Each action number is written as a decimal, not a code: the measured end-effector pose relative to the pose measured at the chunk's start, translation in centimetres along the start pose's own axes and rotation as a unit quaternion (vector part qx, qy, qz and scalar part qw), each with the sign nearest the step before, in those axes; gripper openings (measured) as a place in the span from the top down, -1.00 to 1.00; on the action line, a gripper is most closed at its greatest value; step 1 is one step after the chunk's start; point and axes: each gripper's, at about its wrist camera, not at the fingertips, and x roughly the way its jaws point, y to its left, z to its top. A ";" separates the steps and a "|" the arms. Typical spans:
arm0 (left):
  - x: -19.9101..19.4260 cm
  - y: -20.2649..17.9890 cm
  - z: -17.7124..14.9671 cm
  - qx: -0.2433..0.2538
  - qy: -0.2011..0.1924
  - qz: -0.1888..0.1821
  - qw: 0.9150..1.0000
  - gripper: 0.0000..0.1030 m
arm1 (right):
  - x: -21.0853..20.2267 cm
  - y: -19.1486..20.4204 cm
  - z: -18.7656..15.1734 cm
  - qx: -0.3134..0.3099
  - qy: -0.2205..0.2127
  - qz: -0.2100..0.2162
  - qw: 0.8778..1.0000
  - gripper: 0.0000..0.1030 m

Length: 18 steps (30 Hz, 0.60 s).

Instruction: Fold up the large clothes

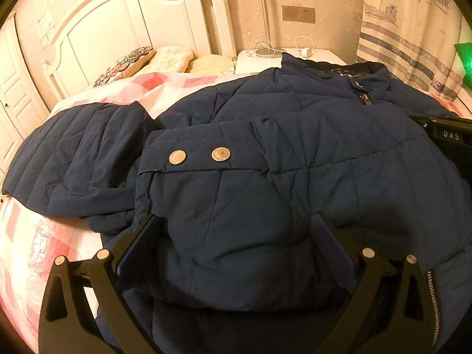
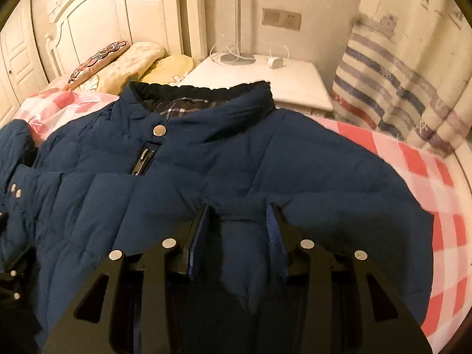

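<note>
Jacket [image 2: 236, 162] lies collar-away on the bed [image 2: 427, 177]; right hand-held gripper [image 2: 240, 224] pinches a fabric fold, left hand-held gripper [image 1: 236, 230] gapes wide over the sleeve [image 1: 206, 177].

Navy quilted puffer jacket [image 1: 295, 153] lies front-up on a pink-and-white checked bed [image 2: 427, 183], stand collar toward the headboard. Zip closed to the neck, one metal snap above it. One sleeve is folded across the chest, its cuff showing two snaps; the other sleeve is spread out sideways.
</note>
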 end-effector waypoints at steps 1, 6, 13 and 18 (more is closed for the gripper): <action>0.0 0.0 0.0 -0.001 0.000 -0.001 1.000 -0.96 | -0.1 -0.1 0.1 0.007 0.003 0.000 1.000 0.22; 0.1 0.1 0.0 -0.003 0.001 -0.004 1.000 -0.96 | -3.8 1.5 -0.7 0.024 -0.025 0.008 0.999 0.11; 0.2 0.1 0.0 -0.005 0.001 -0.006 1.000 -0.96 | -2.5 7.1 -2.9 -0.085 -0.010 0.023 0.996 -0.40; 0.2 0.2 -0.1 -0.009 0.002 -0.009 1.000 -0.96 | -6.6 5.0 -3.8 -0.026 -0.029 0.043 0.998 -0.39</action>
